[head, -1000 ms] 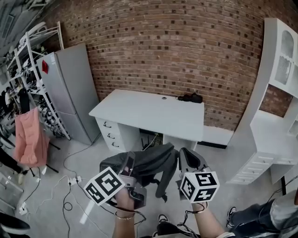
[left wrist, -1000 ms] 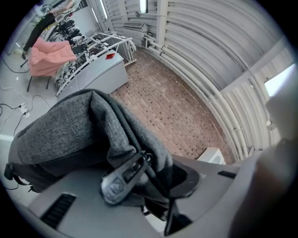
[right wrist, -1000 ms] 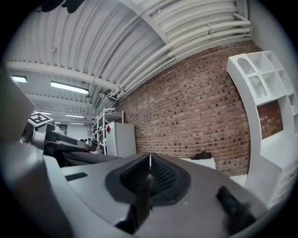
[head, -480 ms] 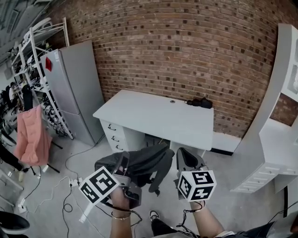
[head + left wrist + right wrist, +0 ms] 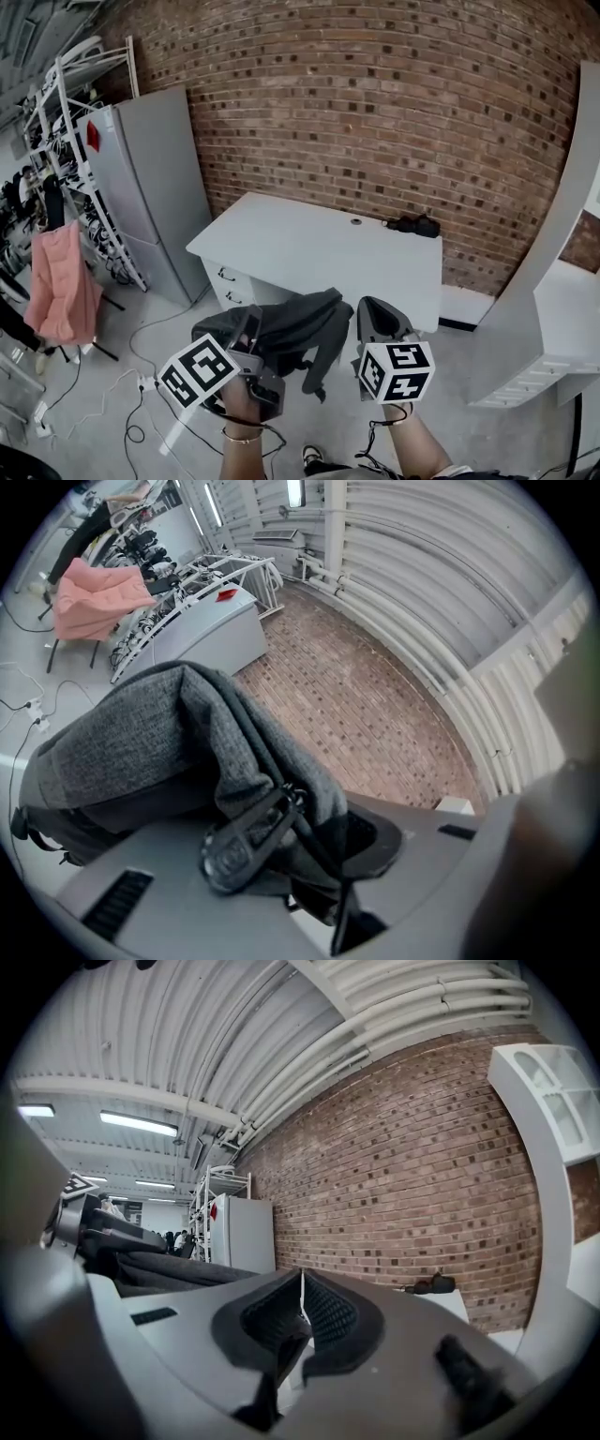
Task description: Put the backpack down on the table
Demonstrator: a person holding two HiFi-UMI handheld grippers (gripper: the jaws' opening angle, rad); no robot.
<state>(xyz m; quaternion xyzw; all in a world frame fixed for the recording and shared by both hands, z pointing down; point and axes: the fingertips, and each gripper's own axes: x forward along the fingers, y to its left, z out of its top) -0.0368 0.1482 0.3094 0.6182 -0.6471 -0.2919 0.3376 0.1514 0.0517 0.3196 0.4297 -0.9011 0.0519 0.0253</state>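
A dark grey backpack [image 5: 292, 327] hangs in the air in front of the white table [image 5: 319, 251], below its near edge in the head view. My left gripper [image 5: 251, 328] is shut on its grey fabric and a black strap with a buckle [image 5: 246, 841]; the bag's bulk [image 5: 141, 733] fills that view's left. My right gripper [image 5: 371, 315] is level beside the bag on its right, jaws shut with nothing between the pads [image 5: 323, 1309]. The backpack [image 5: 159, 1269] lies to the left in the right gripper view.
A small black object [image 5: 413, 225] lies at the table's far right corner by the brick wall. A grey fridge [image 5: 150, 187], a white rack [image 5: 56, 131] and a pink garment [image 5: 61, 281] stand left. A white cupboard [image 5: 558, 309] is right. Cables [image 5: 141, 394] lie on the floor.
Both grippers and the hanging backpack have moved forward toward the table, which now looks nearer. The grip on the bag is unchanged.
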